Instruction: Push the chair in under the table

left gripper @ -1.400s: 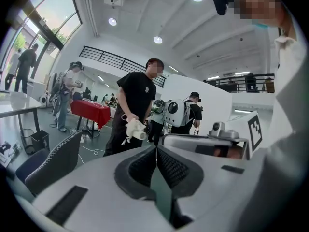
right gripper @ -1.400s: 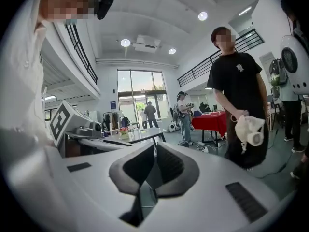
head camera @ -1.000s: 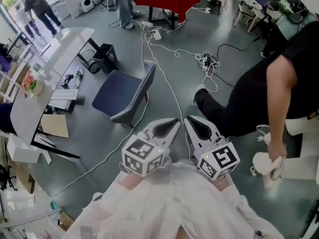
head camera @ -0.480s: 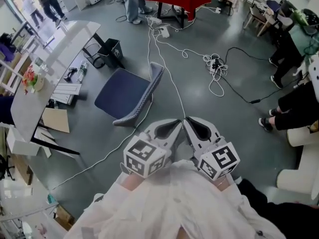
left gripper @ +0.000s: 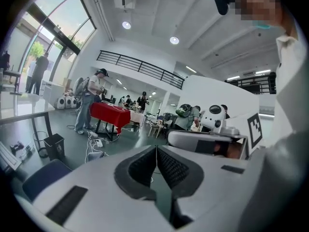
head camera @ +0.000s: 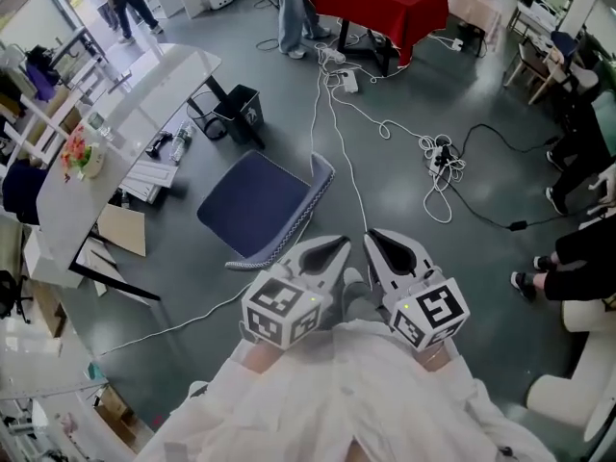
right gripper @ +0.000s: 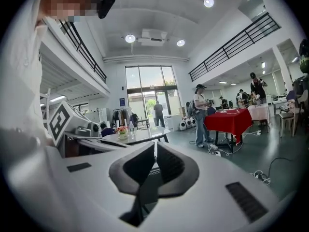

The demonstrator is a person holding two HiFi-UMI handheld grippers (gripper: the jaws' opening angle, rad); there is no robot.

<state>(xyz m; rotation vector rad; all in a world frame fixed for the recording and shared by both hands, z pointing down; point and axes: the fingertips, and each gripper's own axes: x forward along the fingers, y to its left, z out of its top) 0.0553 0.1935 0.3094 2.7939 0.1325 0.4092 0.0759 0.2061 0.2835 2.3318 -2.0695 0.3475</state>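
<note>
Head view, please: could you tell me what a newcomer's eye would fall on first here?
The blue chair stands out first, alone on the grey floor mid-frame, apart from the white table at its left. Next come the left gripper and right gripper at the bottom, side by side, both shut and empty, pointing towards the chair's back. A red-draped table glows at the top edge.

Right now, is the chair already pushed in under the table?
No, in the head view the whole chair stands out in the open, apart from the table, with none of it under the tabletop.
</note>
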